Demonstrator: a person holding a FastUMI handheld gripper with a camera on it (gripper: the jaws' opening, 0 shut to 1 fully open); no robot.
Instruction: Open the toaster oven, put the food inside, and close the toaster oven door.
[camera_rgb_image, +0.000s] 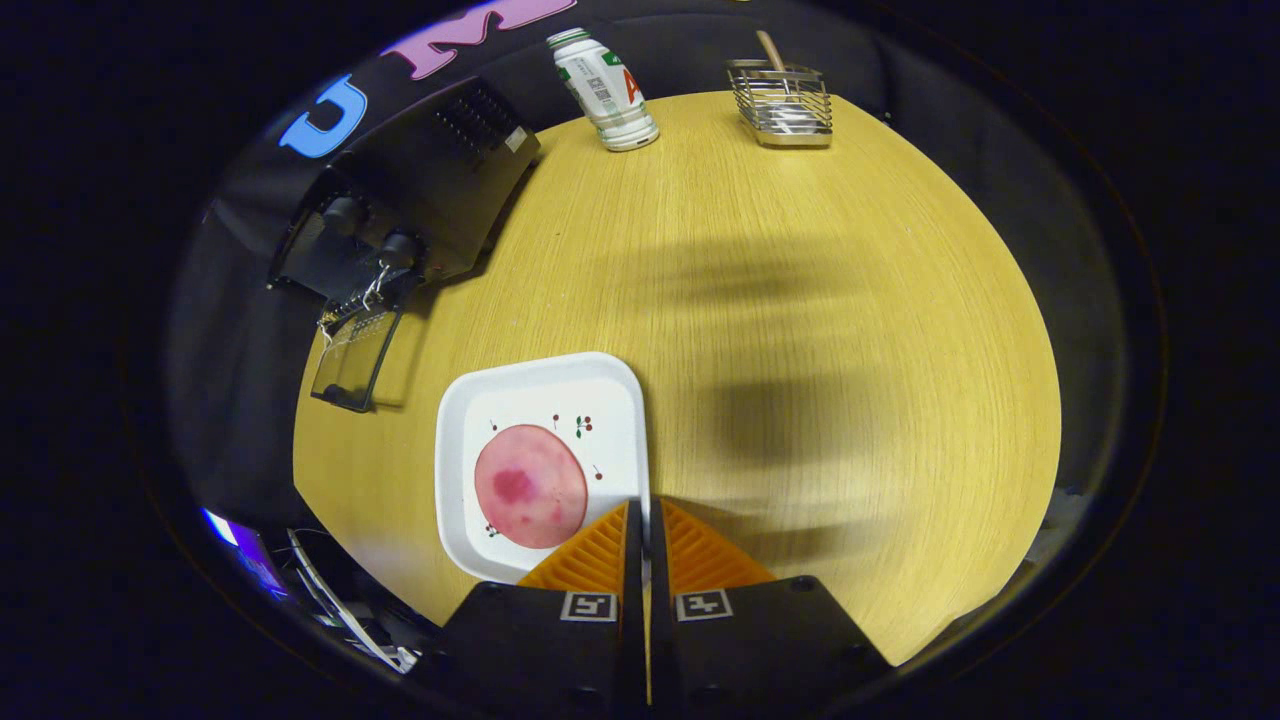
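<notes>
Hand-held gripper (645, 515) clamps white plate's (540, 385) rim; plate holds ham slice (530, 485).

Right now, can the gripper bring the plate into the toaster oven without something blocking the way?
Probably yes. The gripper looks shut on the rim of the plate, which carries the ham slice. The toaster oven has its door open, and bare table lies between.
</notes>
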